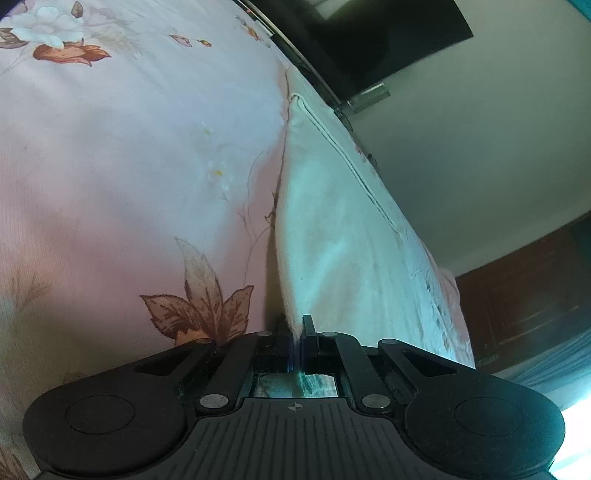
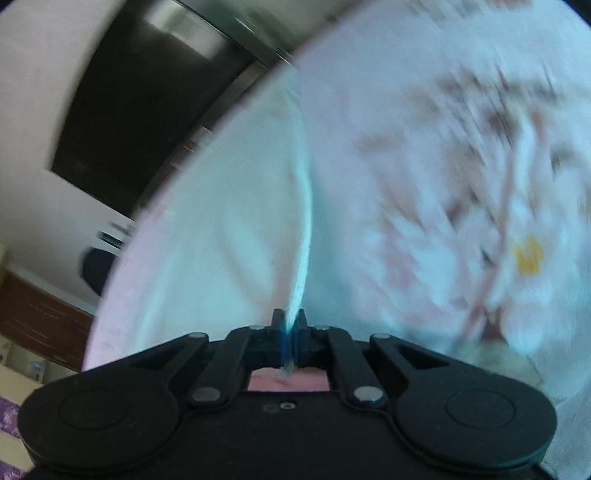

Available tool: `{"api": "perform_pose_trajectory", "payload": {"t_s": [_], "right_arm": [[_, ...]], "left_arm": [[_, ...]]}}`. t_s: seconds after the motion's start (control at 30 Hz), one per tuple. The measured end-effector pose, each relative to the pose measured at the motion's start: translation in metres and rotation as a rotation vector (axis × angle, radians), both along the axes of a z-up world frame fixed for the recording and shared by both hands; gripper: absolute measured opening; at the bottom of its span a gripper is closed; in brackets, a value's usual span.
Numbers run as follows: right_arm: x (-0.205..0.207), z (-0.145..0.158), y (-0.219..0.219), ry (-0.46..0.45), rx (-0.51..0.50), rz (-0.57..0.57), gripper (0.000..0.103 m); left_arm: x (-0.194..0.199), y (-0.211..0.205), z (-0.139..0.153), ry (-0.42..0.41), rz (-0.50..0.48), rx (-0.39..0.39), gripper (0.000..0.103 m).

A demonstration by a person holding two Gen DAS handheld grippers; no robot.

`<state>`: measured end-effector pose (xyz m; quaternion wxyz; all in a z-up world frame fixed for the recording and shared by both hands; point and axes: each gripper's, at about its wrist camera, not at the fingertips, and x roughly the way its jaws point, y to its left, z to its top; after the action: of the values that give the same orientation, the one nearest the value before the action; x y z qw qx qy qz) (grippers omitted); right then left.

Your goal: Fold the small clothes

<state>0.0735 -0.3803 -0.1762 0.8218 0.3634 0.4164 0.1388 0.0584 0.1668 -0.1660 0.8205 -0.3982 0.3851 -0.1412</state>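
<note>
Both grippers — left gripper [image 1: 295, 332], right gripper [image 2: 290, 325] — pinch an edge of the white garment [image 1: 332, 229] just ahead, lifted off the floral bedsheet [image 1: 129, 166] — probably for folding over.

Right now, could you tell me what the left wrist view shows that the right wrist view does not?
Only the left wrist view shows, sharply, a brown leaf print on the pink sheet and the garment's seam. Only the right wrist view, which is blurred, shows a yellow-centred flower print and the right gripper. Both show a white garment pinched between shut jaws, the left gripper gripping its own edge, and a dark panel on the wall.
</note>
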Motion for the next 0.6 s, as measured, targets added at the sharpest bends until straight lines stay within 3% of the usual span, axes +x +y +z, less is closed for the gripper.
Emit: {"api": "perform_pose_trajectory", "payload": {"t_s": [0.13,0.33,0.6], "right_arm": [[-0.002,0.014,0.004,-0.043,-0.009,-0.014,0.005],[0.03,0.076,0.018,-0.221,-0.061,-0.006,0.005],[0.126,0.145,0.02,-0.369,-0.091,0.002,0.005]], "left_arm": [[0.0,0.001,0.013,-0.042,0.012,-0.006,0.003],[0.034,0.009,0.065,-0.175,0.026,-0.008,0.003],[0.146,0.007,0.129,-0.282,0.035,0.04,0.003]]}}
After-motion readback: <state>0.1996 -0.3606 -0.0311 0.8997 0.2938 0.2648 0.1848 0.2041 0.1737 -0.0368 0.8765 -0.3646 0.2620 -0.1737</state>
